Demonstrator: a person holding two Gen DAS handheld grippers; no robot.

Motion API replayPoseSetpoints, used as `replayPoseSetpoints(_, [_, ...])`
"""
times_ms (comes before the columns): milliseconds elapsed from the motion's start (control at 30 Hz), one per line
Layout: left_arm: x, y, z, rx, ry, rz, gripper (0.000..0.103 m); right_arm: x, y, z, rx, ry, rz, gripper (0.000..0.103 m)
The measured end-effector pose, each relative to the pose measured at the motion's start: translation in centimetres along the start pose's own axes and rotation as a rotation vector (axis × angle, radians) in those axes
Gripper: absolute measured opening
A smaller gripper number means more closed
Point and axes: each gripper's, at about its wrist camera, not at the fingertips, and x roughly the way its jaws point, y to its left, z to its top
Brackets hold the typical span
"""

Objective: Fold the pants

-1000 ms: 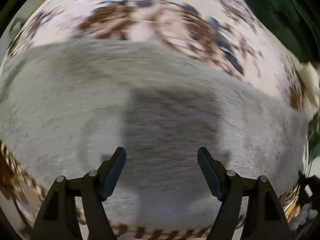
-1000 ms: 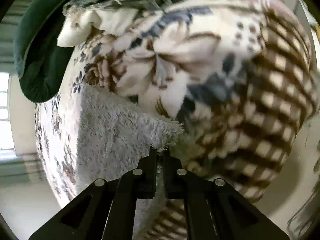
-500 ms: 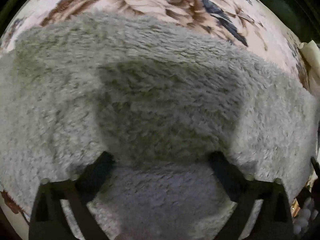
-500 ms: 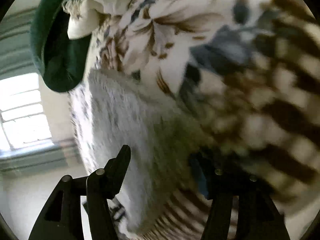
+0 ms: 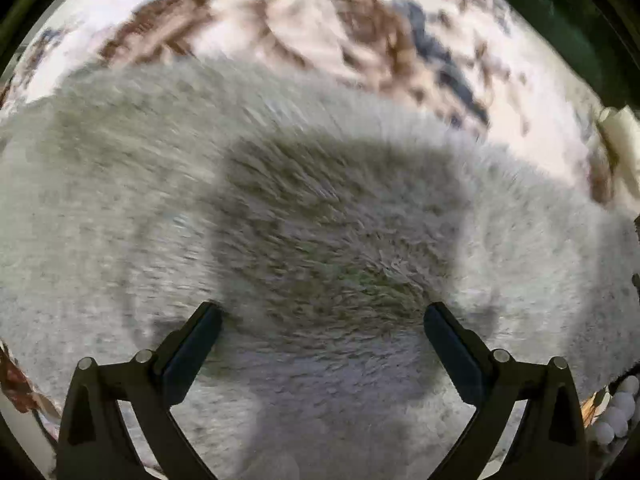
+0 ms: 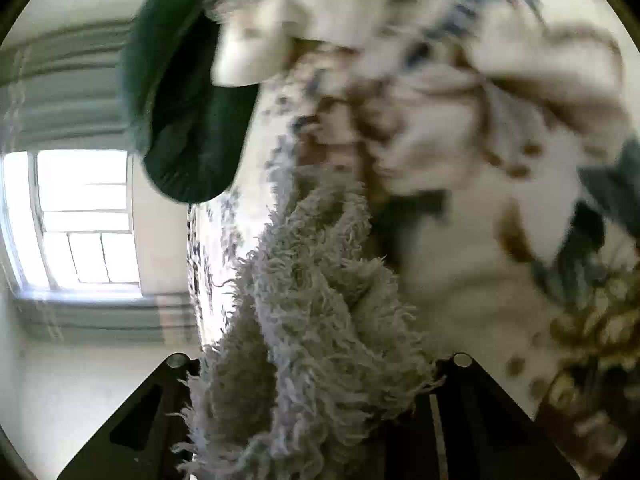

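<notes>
The fluffy grey pants (image 5: 320, 200) lie spread on a floral bedspread (image 5: 280, 20). My left gripper (image 5: 322, 308) hangs just above them, pointing down, jaws wide open with nothing between them; its shadow falls on the pile. In the right wrist view a bunched ridge of the pants (image 6: 312, 280) stands up between the jaws of my right gripper (image 6: 316, 364). The jaws are closing on this fabric, and the shaggy pile hides the fingertips.
A dark green cloth (image 6: 188, 120) and a cream-white item (image 6: 256, 52) lie at the far end of the bedspread (image 6: 460, 160). A bright window (image 6: 80, 216) is off to the left. Small white beads (image 5: 616, 412) sit at the bed's edge.
The left gripper opened wider and sank closer to the pants. The right gripper opened, swung toward the pants' edge, and now has a bunch of fabric between its jaws.
</notes>
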Motion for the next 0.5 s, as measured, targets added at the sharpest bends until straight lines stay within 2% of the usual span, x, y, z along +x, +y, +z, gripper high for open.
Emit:
replayPoseSetpoints(100, [-3.4, 1.6, 0.3, -0.014, -0.069, -0.013, 0.103, -1.5, 5.3, -1.6, -0.121, -0.002, -0.023, 0.024])
replayPoseSetpoints(233, [-7.5, 5.8, 0.5, -0.05, -0.15, -0.039, 0.103, -2.0, 12.6, -6.3, -0.287, 0.028, -0.026, 0.024])
replayPoseSetpoints(400, [-10.6, 14.2, -0.4, -0.142, -0.2, -0.06, 0.103, 2.5, 19.9, -14.7, -0.441, 0.119, -0.054, 0.024])
replayPoseSetpoints(500, [-12.0, 18.4, -0.8, -0.202, -0.215, -0.06, 0.103, 7.6, 21.8, -22.1, -0.518, 0.22, -0.089, 0.024])
